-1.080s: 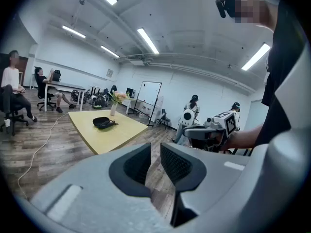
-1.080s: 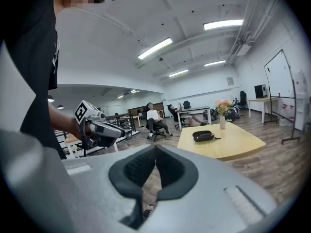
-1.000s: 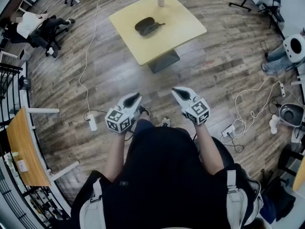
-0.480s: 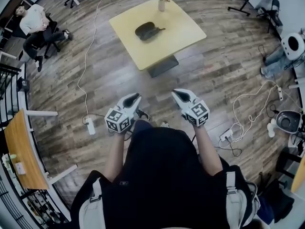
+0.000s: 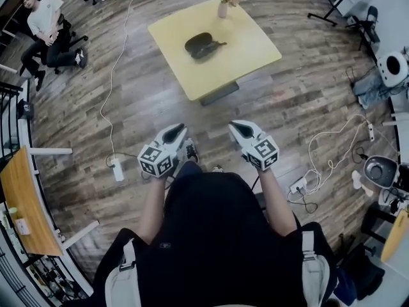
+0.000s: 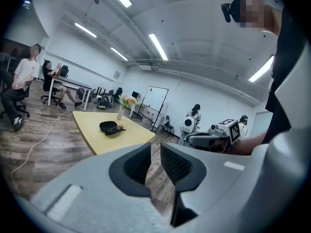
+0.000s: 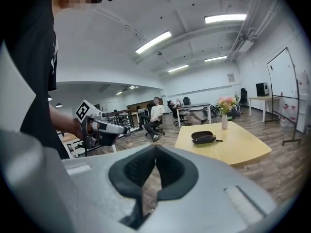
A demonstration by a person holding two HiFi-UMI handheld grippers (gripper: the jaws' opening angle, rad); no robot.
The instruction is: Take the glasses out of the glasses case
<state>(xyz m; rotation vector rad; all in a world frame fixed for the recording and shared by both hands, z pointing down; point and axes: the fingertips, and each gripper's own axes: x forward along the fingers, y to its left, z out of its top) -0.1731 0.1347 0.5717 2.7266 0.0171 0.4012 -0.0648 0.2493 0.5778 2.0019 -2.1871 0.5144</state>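
**Desk:** What lies ahead of the left hand-held gripper (image 5: pixel 181 128)?

**Photographer:** Dark wood-plank floor (image 5: pixel 307 88), then a square yellow worktop (image 5: pixel 249 43), well apart from it.

**Desk:** And by the right hand-held gripper (image 5: pixel 234 124)?

**Photographer:** White cables (image 5: pixel 310 153) trail over the floor to its right. Overhead, strip lights (image 6: pixel 158 46) cross a white ceiling (image 6: pixel 194 28). A whiteboard (image 6: pixel 154 101) stands beyond the worktop.

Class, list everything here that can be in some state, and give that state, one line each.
Left gripper: empty, jaws a narrow slit apart.
Right gripper: empty, jaw tips together.
Glasses case: lying on the yellow table, untouched; open or shut too small to tell.
Flower vase: upright on the table.
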